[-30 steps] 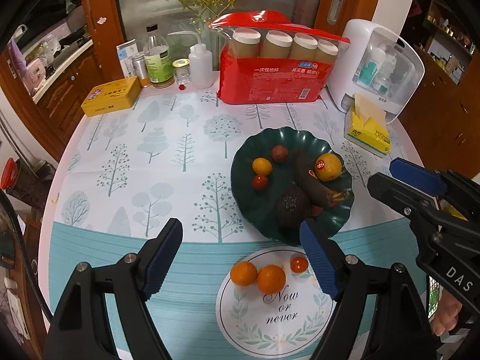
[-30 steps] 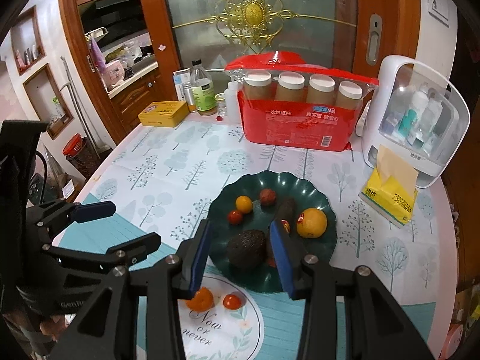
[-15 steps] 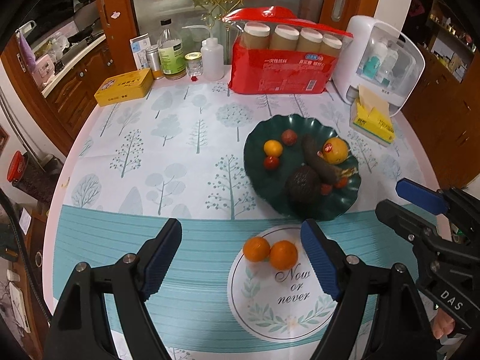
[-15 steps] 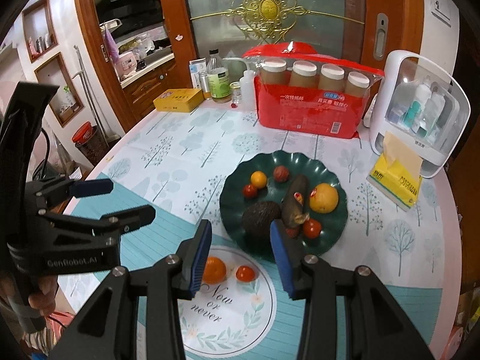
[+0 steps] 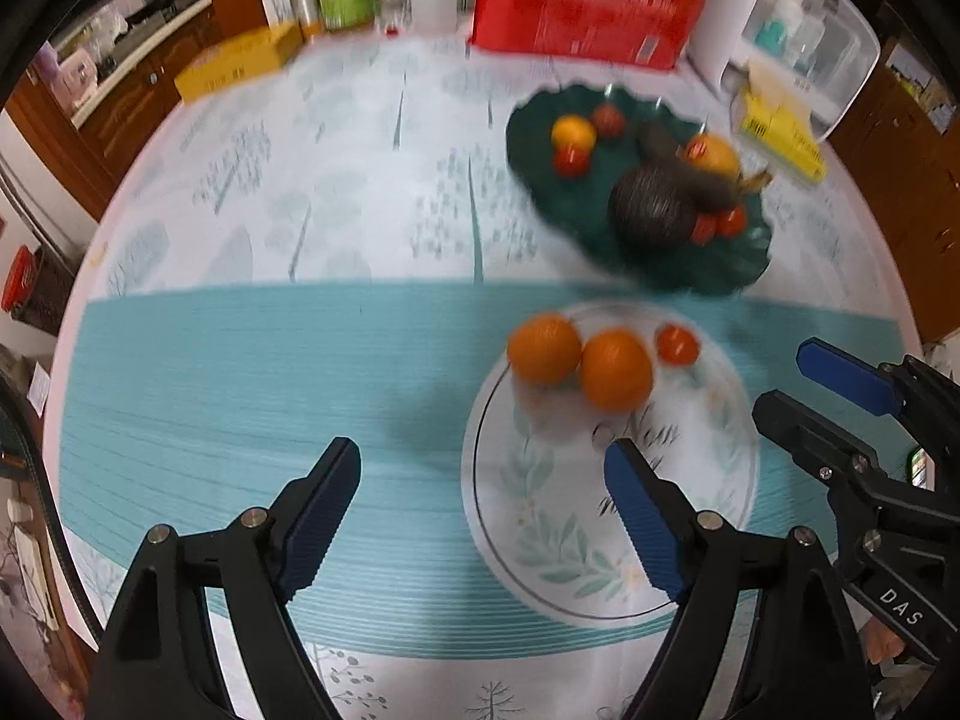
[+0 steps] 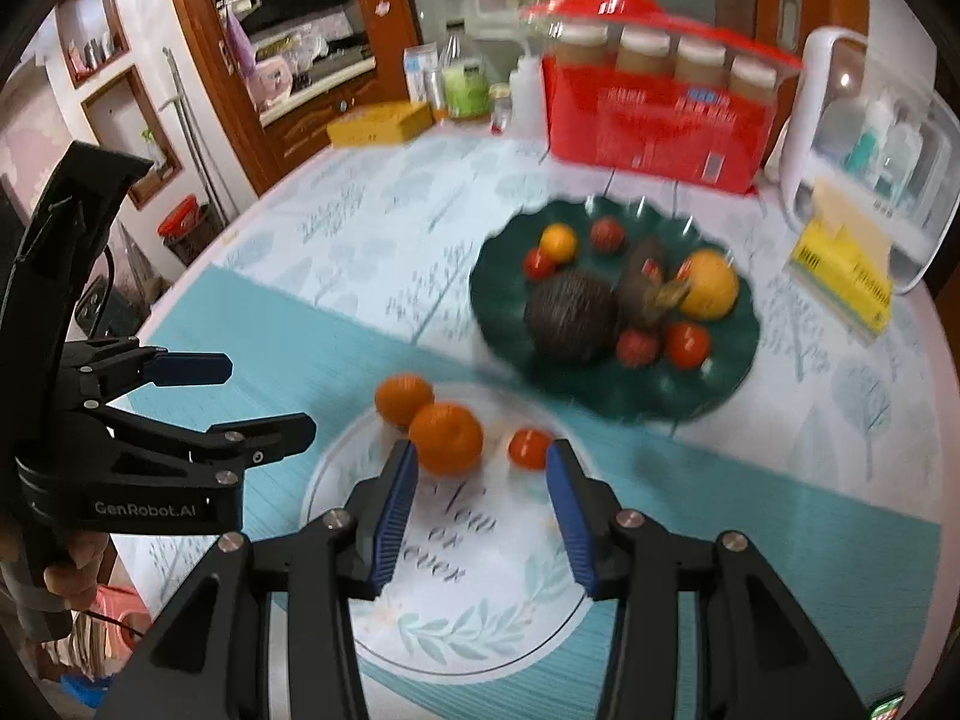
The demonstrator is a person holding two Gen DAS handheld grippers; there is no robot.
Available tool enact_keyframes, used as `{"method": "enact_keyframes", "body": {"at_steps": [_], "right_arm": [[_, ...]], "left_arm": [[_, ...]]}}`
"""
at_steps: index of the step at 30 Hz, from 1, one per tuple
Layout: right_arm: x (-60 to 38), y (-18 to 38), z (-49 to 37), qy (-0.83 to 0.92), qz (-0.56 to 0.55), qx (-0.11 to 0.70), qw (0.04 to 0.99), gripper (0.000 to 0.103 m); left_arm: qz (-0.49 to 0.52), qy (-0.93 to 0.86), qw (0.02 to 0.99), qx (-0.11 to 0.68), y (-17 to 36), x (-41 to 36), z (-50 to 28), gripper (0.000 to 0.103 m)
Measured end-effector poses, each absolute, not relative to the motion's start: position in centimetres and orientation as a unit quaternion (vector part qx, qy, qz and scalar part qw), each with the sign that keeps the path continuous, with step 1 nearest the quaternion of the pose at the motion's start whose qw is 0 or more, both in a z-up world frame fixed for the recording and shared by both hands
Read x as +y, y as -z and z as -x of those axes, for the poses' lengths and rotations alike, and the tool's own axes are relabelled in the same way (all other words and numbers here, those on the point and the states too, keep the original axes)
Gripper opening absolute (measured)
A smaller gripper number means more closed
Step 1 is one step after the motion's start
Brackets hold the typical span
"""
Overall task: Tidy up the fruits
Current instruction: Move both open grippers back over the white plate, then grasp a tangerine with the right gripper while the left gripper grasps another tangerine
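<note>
The round tabletop (image 5: 360,192), covered by a white cloth printed with pale trees and crossed by a broad teal striped band, carries everything, and its left half lies bare out to the curved edge. Along the far edge stand a red plastic pack of paper cups (image 6: 654,114), a white storage box with a clear lid (image 6: 864,138), a flat yellow tin (image 6: 378,123) and some bottles, too blurred to read. The dark green scalloped plate (image 6: 708,384) sits right of centre, well inside the rim of the tabletop, holding a dark rough avocado (image 6: 570,318), a yellow-orange citrus (image 6: 711,285) and several small red and orange fruits. Just in front of it, a white round printed mat with a leaf wreath (image 6: 456,612) overlaps the teal band; the plate's near edge almost meets the mat's far edge. On the far part of the mat two orange tangerines (image 5: 579,357) touch each other, and a small red tomato (image 5: 678,343) lies just beside them, apart. The left claw (image 5: 480,504) hovers wide apart over the teal band and the mat's left edge, holding nothing. The right claw (image 6: 477,492) is parted moderately and empty over the mat, its blue pads (image 6: 393,516) near the closer tangerine and the tomato, touching neither.
</note>
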State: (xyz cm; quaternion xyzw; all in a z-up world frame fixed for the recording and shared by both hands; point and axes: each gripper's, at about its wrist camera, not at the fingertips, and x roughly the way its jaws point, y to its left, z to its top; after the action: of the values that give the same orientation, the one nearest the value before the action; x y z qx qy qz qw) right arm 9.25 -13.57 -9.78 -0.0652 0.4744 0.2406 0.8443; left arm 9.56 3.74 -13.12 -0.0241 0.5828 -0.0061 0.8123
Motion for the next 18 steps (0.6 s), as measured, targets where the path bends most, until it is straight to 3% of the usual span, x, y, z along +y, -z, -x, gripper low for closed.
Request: {"method": "enact_keyframes", "body": {"at_steps": [18], "right_arm": [[-10.1, 16.2, -10.9, -0.266, 0.090, 0.506, 0.815, 0.045]], "left_arm": [[0.039, 0.033, 0.805, 0.591, 17.0, 5.1, -13.2, 0.082]]}}
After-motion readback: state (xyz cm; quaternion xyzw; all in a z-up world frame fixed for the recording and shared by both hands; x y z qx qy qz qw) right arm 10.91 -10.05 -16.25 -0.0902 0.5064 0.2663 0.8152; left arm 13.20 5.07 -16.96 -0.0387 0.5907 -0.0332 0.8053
